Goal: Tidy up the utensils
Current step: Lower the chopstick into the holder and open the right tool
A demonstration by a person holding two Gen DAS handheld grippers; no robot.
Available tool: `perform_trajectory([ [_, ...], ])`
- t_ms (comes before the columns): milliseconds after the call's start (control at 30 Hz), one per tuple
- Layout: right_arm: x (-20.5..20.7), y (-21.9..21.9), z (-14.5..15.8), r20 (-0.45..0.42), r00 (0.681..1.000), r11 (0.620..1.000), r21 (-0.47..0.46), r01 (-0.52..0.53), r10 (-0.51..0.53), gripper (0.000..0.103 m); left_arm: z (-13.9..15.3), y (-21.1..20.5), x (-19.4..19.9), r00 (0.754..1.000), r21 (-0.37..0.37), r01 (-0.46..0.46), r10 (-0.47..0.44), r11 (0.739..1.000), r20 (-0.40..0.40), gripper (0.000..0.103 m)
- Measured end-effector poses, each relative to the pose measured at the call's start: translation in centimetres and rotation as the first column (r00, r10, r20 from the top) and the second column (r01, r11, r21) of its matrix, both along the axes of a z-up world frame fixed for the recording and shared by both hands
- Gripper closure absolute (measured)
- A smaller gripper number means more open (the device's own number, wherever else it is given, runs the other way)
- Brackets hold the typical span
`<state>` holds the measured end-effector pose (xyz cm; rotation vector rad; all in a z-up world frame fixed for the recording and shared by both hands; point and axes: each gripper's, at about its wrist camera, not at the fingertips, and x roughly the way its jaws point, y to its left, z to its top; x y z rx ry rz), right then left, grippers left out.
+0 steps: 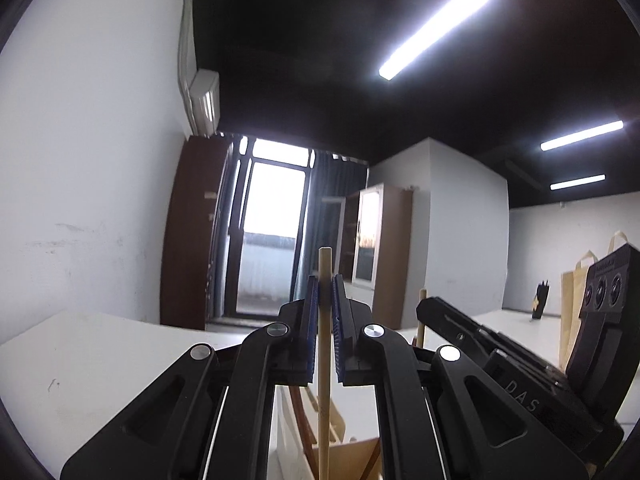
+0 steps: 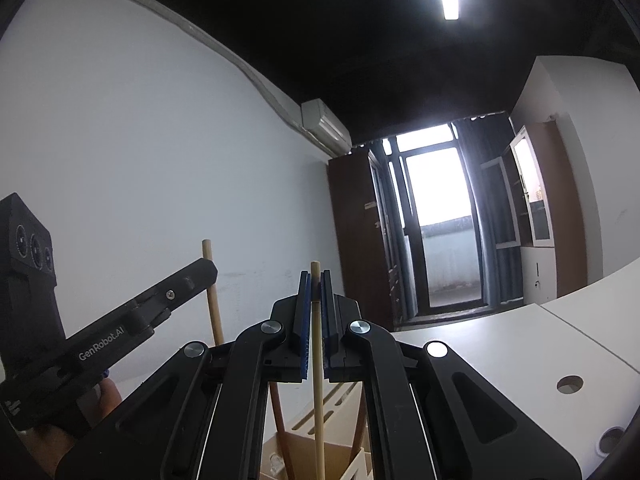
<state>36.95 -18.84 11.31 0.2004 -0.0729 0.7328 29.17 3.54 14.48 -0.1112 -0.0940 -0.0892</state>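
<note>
While both claws point roughly level across the room toward a bright balcony door (image 1: 272,236), each one is clamped on a thin wooden chopstick held upright. The left claw (image 1: 325,296) has its blue-padded jaws pressed on the left chopstick (image 1: 324,360), whose top end rises above the fingertips and whose lower part runs down in front of a light wooden utensil organizer (image 1: 332,436) below. The right claw (image 2: 316,292) is likewise closed on the right chopstick (image 2: 318,380), which stands upright between its blue pads and reaches down toward the slotted organizer on the white tabletop (image 2: 500,344). In the left wrist view the right claw's black body shows at the right edge, just beside the left one. In the right wrist view the left claw's body crosses the left side, with its chopstick standing behind it and a hand (image 2: 60,440) gripping it from below. A paper bag (image 1: 574,300) stands farther back.
</note>
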Motion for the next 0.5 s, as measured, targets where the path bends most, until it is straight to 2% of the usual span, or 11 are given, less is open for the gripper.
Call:
perform_trajectory([
  [133,-0.2,0.3,-0.7,-0.024,1.0,0.999,-0.038,-0.013,0.012,0.098,-0.7,0.8,0.6,0.999,-0.009,0.022,-0.022,1.0,-0.045,0.097],
  [267,-0.5,0.5,-1.2,-0.032,0.999,0.997,-0.079,-0.011,0.009,0.098,-1.3,1.2,0.7,0.997,0.01,0.032,-0.032,0.999,-0.065,0.097],
  [500,0.0,0.5,-1.6,-0.095,0.995,0.992,-0.125,-0.01,-0.001,0.098,-2.0,1.7,0.1,0.994,0.035,0.041,-0.037,0.999,-0.106,0.097],
])
